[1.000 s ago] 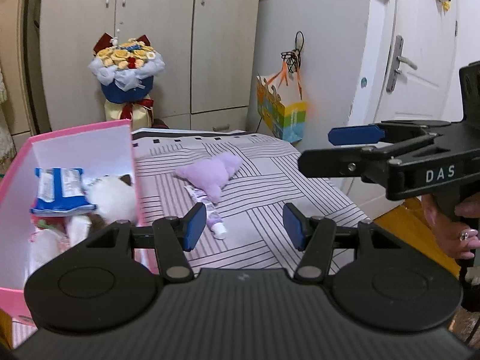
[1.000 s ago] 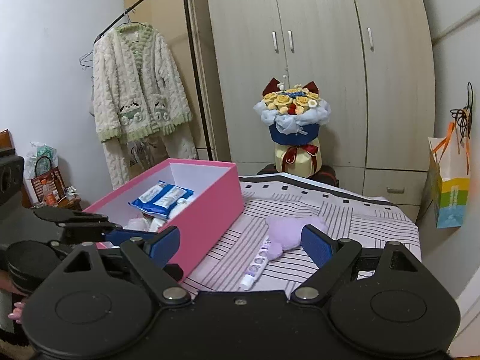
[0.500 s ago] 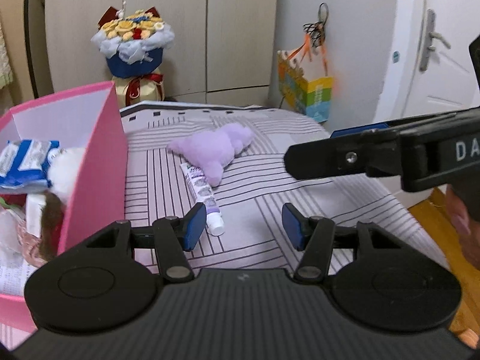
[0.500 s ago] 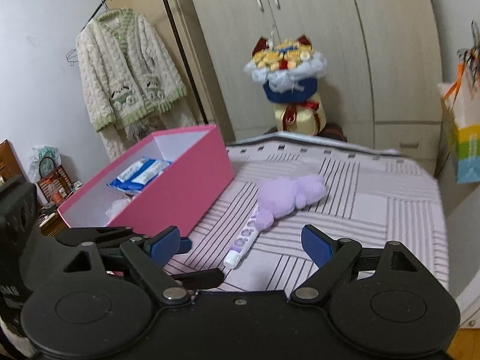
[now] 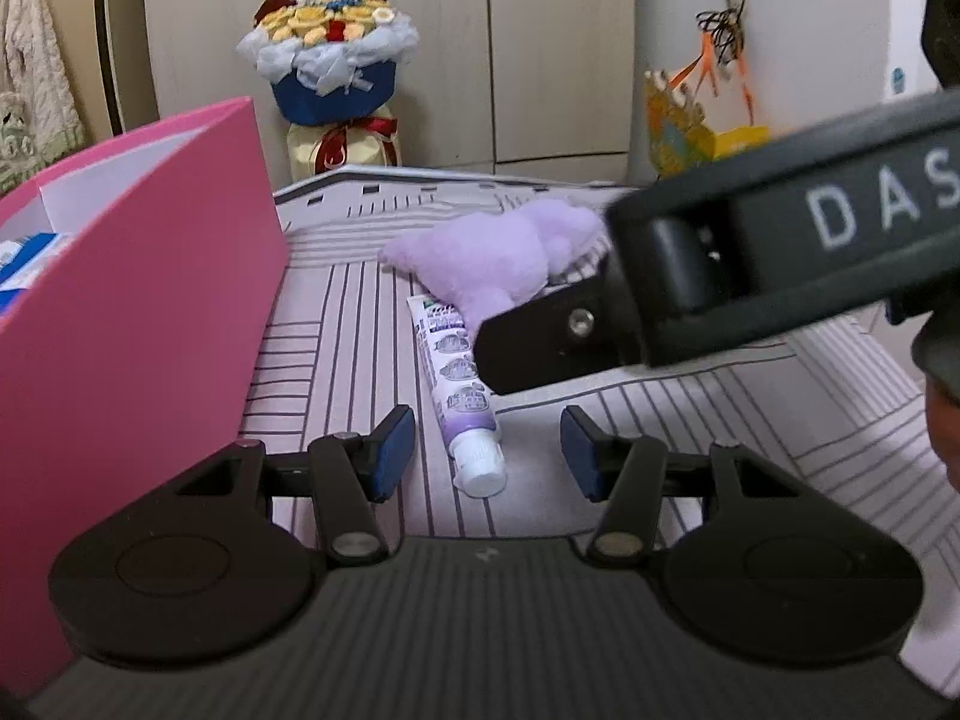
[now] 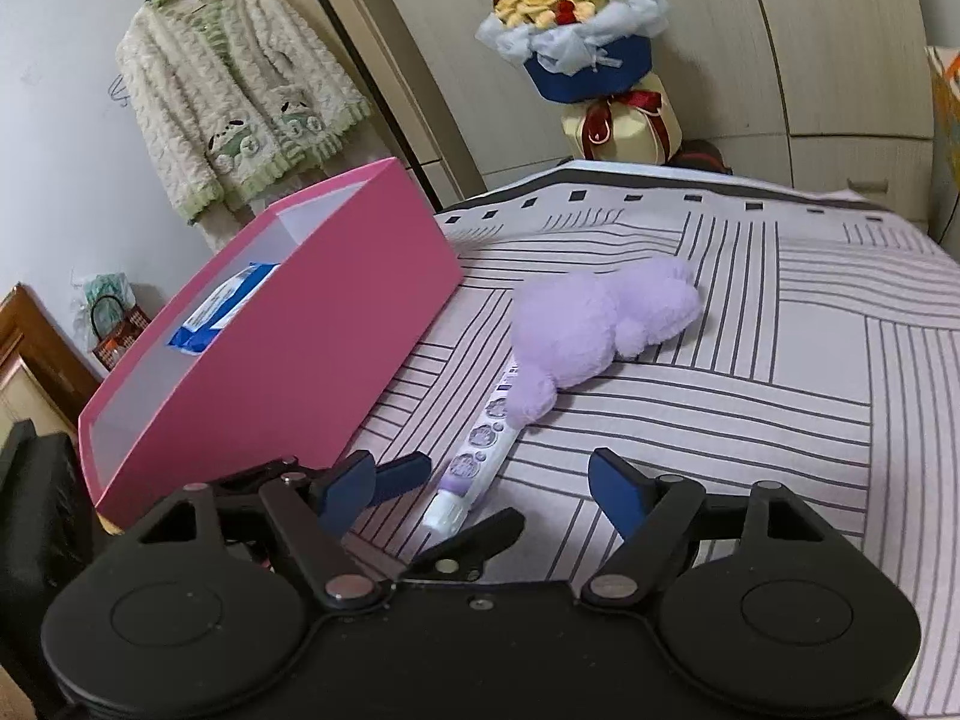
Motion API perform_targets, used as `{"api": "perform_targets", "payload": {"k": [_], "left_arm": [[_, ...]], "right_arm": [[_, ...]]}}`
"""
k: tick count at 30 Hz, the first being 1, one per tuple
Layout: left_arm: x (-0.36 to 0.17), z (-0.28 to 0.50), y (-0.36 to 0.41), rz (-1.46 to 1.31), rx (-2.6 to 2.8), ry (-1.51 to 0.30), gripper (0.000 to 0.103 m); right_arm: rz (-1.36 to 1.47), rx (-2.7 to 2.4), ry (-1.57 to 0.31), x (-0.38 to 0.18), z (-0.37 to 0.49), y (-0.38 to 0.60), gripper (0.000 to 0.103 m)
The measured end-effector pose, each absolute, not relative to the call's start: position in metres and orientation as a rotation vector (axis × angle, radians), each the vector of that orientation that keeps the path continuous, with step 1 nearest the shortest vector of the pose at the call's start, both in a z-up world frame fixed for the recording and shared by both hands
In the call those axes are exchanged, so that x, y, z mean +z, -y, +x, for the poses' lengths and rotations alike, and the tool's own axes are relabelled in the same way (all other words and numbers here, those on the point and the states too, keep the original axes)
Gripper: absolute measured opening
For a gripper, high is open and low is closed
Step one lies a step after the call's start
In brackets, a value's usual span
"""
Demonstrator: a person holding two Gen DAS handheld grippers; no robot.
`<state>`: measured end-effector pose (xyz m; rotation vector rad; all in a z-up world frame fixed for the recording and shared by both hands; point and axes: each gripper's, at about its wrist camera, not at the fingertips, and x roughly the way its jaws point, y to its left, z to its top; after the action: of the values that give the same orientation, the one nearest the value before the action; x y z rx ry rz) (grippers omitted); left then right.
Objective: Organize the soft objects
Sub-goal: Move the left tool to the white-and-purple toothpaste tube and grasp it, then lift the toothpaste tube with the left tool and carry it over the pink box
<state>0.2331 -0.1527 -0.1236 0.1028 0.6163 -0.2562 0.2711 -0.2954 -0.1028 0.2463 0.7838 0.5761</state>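
A purple plush toy [image 5: 492, 258] [image 6: 588, 330] lies on the striped bed cover [image 6: 780, 408], its tail end over a toothpaste tube [image 5: 459, 384] [image 6: 474, 468]. A pink box [image 5: 138, 312] [image 6: 300, 348] stands to the left. My left gripper [image 5: 486, 456] is open, low over the cover, with the tube's cap between its pads and no contact. From the right wrist view the left gripper [image 6: 459, 498] straddles that cap. My right gripper [image 6: 480, 486] is open with its jaws closing, just behind, nothing pressed. Its finger [image 5: 540, 342] crosses the plush in the left wrist view.
A blue packet [image 6: 225, 312] lies inside the box. A flower bouquet [image 5: 327, 60] stands behind the bed against the wardrobe. A colourful gift bag [image 5: 690, 126] hangs at the right, a knitted cardigan [image 6: 240, 102] at the left. The bed's edge runs along the right.
Both grippers have sunk and come forward towards the toothpaste tube. The right gripper's finger now covers part of the plush in the left wrist view, and the right jaws stand narrower.
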Motion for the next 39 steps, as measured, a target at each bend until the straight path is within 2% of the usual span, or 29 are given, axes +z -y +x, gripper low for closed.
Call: {"api": "perform_targets", "payload": {"k": [7, 8, 10, 25, 27, 28, 29, 31, 39], "left_arm": [[-0.125, 0.245, 0.15, 0.065, -0.239, -0.635, 0.052], [-0.124, 0.246, 0.15, 0.072, -0.236, -0.636, 0.047], [-0.123, 0.247, 0.15, 0.081, -0.226, -0.636, 0.024], [-0.114, 0.224, 0.132, -0.032, -0.275, -0.638, 0.021], [-0.112, 0.218, 0.131, -0.033, -0.286, -0.634, 0.02], [-0.111, 0.216, 0.131, -0.033, -0.291, -0.632, 0.02], [-0.11, 0.214, 0.131, -0.032, -0.293, -0.635, 0.02], [-0.111, 0.211, 0.129, -0.034, -0.301, -0.647, 0.02], [-0.101, 0.183, 0.121, -0.008, -0.326, -0.626, 0.021]], "right_arm": [[0.306, 0.595, -0.841, -0.117, 0.294, 0.295, 0.081], [0.309, 0.6, -0.845, -0.118, 0.296, 0.294, 0.081], [0.314, 0.606, -0.851, -0.119, 0.297, 0.293, 0.081], [0.394, 0.574, -0.912, -0.128, 0.298, 0.286, 0.081], [0.42, 0.555, -0.907, -0.129, 0.296, 0.286, 0.069], [0.427, 0.554, -0.911, -0.131, 0.295, 0.285, 0.056], [0.444, 0.55, -0.916, -0.133, 0.293, 0.285, 0.048], [0.499, 0.571, -0.931, -0.136, 0.289, 0.287, 0.039], [0.533, 0.577, -0.922, -0.13, 0.262, 0.279, 0.038]]}}
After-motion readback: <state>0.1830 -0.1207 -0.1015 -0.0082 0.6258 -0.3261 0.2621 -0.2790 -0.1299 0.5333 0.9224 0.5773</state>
